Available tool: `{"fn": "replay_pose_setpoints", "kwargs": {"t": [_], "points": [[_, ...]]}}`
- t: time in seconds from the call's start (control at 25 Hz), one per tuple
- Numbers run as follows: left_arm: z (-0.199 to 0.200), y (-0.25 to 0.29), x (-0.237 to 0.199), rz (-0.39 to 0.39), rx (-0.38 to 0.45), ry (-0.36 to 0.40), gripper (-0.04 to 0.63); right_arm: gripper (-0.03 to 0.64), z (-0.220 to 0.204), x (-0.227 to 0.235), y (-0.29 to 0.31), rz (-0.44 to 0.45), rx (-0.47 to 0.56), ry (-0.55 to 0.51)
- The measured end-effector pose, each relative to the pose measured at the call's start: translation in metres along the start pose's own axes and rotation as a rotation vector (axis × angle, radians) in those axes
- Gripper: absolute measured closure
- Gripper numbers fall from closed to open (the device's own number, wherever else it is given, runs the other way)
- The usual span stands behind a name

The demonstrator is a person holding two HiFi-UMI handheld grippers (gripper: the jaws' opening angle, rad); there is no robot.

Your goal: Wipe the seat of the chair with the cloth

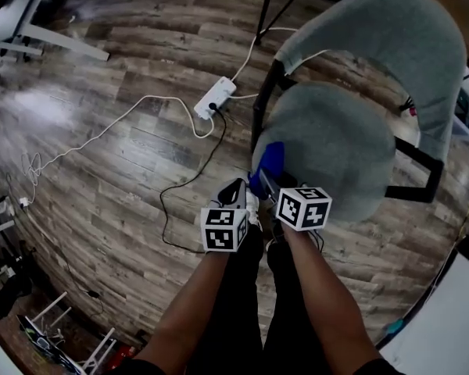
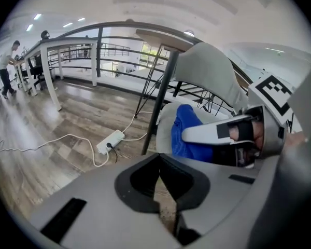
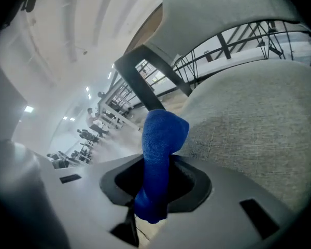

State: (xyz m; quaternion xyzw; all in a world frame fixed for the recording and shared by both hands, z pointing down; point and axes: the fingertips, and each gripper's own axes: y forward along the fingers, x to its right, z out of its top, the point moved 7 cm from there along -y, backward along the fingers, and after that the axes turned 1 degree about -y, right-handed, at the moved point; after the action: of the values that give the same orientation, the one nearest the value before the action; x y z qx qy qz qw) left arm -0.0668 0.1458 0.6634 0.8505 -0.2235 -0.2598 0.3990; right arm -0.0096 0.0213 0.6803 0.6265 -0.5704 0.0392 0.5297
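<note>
Head view looks steeply down; both close, low gripper views share the seat [image 3: 259, 139] and cloth [image 3: 160, 139].

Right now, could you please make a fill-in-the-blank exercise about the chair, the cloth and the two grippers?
1. The right gripper is shut on a ___ cloth.
2. The seat of the chair is covered in ___ fabric.
3. The left gripper has its jaws together, with ___ between them.
4. A white power strip lies on the ___ beside the chair.

Missing words: blue; grey; nothing; floor.
</note>
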Motion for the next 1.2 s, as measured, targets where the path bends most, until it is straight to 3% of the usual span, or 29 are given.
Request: {"fn": "replay_pose_setpoints", "kwargs": {"t": [0.4,0.56,1.2], "points": [[-0.006,0.003,-0.015,-0.004,-0.018,-0.006,0.589,0.508,-0.007,0.004,0.024,-0.027,-0.050,-0.031],[-0.003,0.010,-0.008,0.013,-0.024,0.063,0.589,0.508,-0.009,0.010,0.018,-0.032,-0.040,-0.021],[0.000,0.033,0.050,-0.080,-0.029,0.127,0.589,0.509,-0.020,0.058,-0.038,-0.096,0.022,0.081]]}}
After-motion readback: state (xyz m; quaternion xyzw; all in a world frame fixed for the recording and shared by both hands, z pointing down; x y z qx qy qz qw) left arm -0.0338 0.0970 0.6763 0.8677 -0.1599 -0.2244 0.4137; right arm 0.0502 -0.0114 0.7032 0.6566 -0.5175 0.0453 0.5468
